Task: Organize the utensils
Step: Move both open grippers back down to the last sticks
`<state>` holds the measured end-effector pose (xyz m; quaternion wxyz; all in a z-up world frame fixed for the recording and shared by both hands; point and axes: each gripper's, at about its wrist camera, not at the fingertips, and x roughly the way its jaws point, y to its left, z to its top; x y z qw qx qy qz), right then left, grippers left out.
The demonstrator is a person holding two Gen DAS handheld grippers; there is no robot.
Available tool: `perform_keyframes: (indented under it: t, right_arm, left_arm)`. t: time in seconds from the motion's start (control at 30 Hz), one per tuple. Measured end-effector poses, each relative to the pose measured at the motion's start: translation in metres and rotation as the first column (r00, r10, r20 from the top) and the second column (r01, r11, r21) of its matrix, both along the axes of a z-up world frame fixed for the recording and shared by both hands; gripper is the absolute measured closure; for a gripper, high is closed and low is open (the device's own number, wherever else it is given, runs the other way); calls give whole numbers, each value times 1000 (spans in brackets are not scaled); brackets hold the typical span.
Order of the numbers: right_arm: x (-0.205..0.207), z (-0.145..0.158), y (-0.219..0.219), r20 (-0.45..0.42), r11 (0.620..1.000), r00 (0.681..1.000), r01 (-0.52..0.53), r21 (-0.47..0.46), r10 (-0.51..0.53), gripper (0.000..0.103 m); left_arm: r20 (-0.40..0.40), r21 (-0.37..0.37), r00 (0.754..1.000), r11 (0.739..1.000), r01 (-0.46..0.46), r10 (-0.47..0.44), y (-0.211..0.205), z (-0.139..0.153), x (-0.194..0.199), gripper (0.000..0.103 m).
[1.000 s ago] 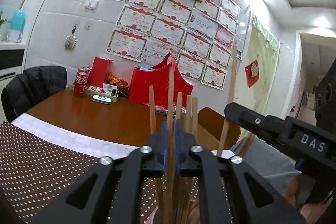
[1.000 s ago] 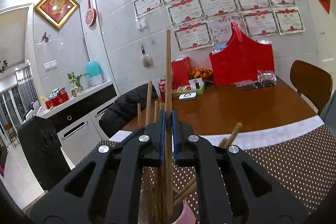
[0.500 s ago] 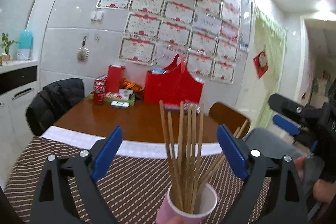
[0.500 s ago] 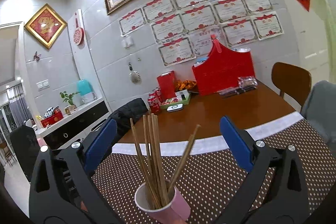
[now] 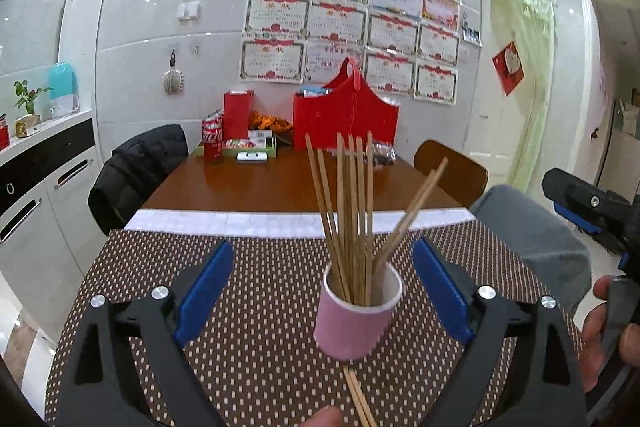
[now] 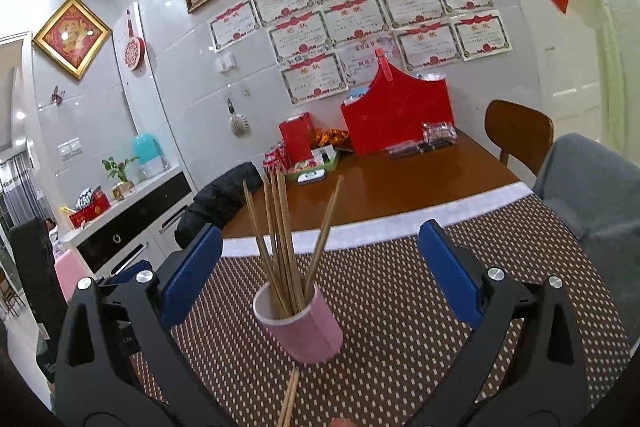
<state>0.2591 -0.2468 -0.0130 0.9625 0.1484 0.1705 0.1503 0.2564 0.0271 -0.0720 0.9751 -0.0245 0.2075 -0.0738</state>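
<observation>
dotted mat (image 5: 256,347): pink cup (image 5: 354,323) between both grippers' wide jaws.

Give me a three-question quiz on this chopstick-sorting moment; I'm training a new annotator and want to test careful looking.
1. True or false: the left gripper is clamped on a chopstick.
2. Where do the loose chopsticks lie?
   A. Inside the pink cup
   B. On the dotted mat, on the near side of the cup
   C. On the bare wooden table
3. Fill in: the chopsticks in the cup stand mostly ____.

Key: 1 false, the jaws are wide open, as are those of the right gripper; 2 B; 3 upright, with a couple leaning.
</observation>
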Motion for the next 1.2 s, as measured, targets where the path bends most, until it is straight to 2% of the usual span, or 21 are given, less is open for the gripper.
perform_keyframes:
  t: [0.2,0.43,0.7,0.93,1.03,1.2]
  right_arm:
    - [-23,-10,1,-63,999,998,-12,-40,9,6]
    - [-44,-29,0,-132,997,991,-27,-79,16,6]
    - [-50,-67,-8,-240,997,971,-23,-71,6,6]
    - [-55,-90,-16,-299,998,954,-13,-54,-3,6]
    - [-57,-96,-20,-314,999,949,-5,-45,-9,6]
    - [-58,-104,-24,-334,999,942,-2,-44,-13,6]
  left_arm:
    - [-53,19,999,1000,4,-3,-1,-13,-21,13]
    - [-156,29,988,1000,6,-1,5,-42,-38,13]
    - [-312,69,950,997,37,-13,-1,-100,-52,13]
    - [-436,142,899,985,103,-31,-19,-147,-62,13]
    - [-460,177,888,977,119,-25,-26,-159,-67,13]
    - [-486,183,873,974,136,-30,-32,-170,-74,13]
